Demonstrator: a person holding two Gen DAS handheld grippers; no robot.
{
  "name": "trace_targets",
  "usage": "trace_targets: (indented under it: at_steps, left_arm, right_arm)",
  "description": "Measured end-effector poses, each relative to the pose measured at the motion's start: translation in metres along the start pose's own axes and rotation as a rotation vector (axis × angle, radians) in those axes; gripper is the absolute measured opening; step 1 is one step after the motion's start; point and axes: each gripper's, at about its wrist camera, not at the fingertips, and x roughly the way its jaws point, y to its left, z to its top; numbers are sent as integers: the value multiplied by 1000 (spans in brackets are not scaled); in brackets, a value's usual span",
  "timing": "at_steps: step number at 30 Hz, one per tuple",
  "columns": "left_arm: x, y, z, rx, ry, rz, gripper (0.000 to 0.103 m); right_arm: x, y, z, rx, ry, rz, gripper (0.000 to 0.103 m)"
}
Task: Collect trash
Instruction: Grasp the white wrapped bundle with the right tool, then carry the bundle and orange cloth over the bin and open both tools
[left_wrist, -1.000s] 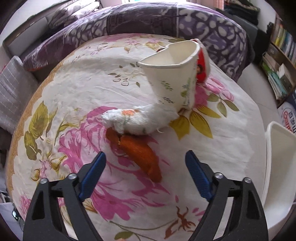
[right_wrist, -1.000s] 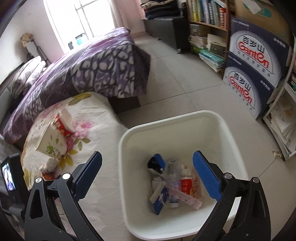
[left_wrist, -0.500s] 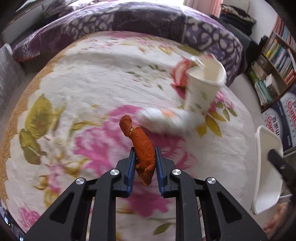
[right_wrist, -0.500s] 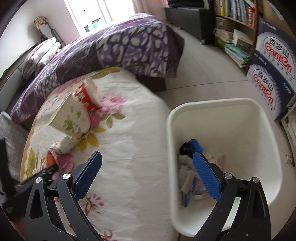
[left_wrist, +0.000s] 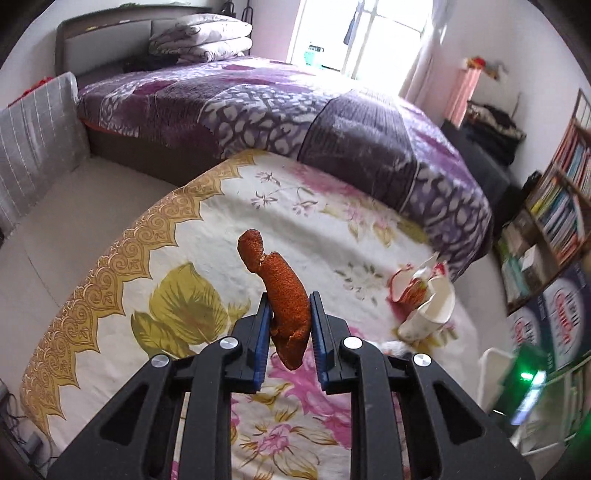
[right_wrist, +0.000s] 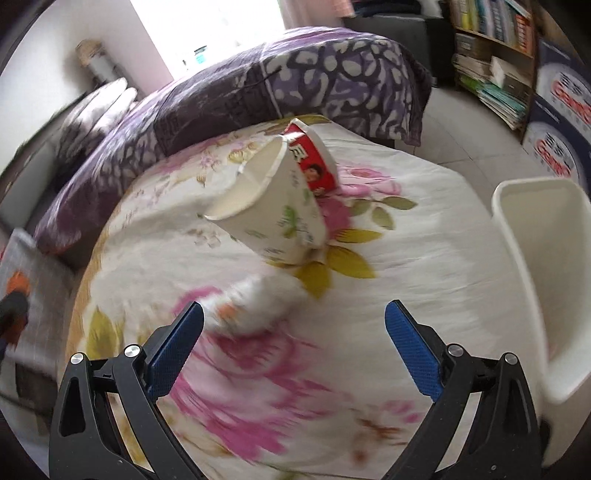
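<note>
Floral tablecloth (right_wrist: 424, 258), bedroom behind. My left gripper (left_wrist: 289, 325) pinches the orange peel (left_wrist: 284, 295) above the cloth; my right gripper (right_wrist: 293, 332), jaws spread, hovers over the tissue wad (right_wrist: 255, 306) near the cups (right_wrist: 280, 206). Step: carrying the peel. Next, I judge, swing it right to the bin (right_wrist: 535, 258).

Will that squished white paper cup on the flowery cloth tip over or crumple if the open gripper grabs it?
Probably both. The white paper cup already leans, its rim dented, so it looks thin and easily crushed. It seems light and propped against the red cup, so a nudge from the right gripper may topple it.
</note>
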Motion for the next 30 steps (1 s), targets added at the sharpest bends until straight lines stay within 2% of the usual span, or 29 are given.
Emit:
trace_targets:
  at_steps: [3,6,9,11,13,14,15,18,25,30]
  left_arm:
    - [-5,4,4,-10,-5,-17,21]
    - [-8,9,4,-19,-9,-18,21]
    - [-8,15,5,-33,-3,-22,21]
    - [-6,18,6,-41,1,-20,21]
    - [-5,20,5,-45,6,-19,21]
    - [-3,21,5,-46,10,-17,21]
    - [-2,21,5,-46,12,-16,21]
    - [0,21,3,-44,18,-8,21]
    - [2,19,0,-35,6,22,21]
    - [5,15,-3,-38,13,26,21]
  right_arm:
    - [12,16,-2,-8,0,-37,95]
    - [29,32,-5,-93,-3,-102,95]
    - [39,35,-5,-142,4,-118,95]
    - [43,36,-8,-162,4,-104,94]
    - [48,36,-8,-186,14,-91,89]
    - [48,36,-7,-198,11,-82,80]
    - [48,38,-6,-222,6,-60,67]
    - [47,42,-7,-280,23,-23,57]
    - [32,30,-10,-299,83,74,54]
    - [6,20,-7,-317,67,106,54]
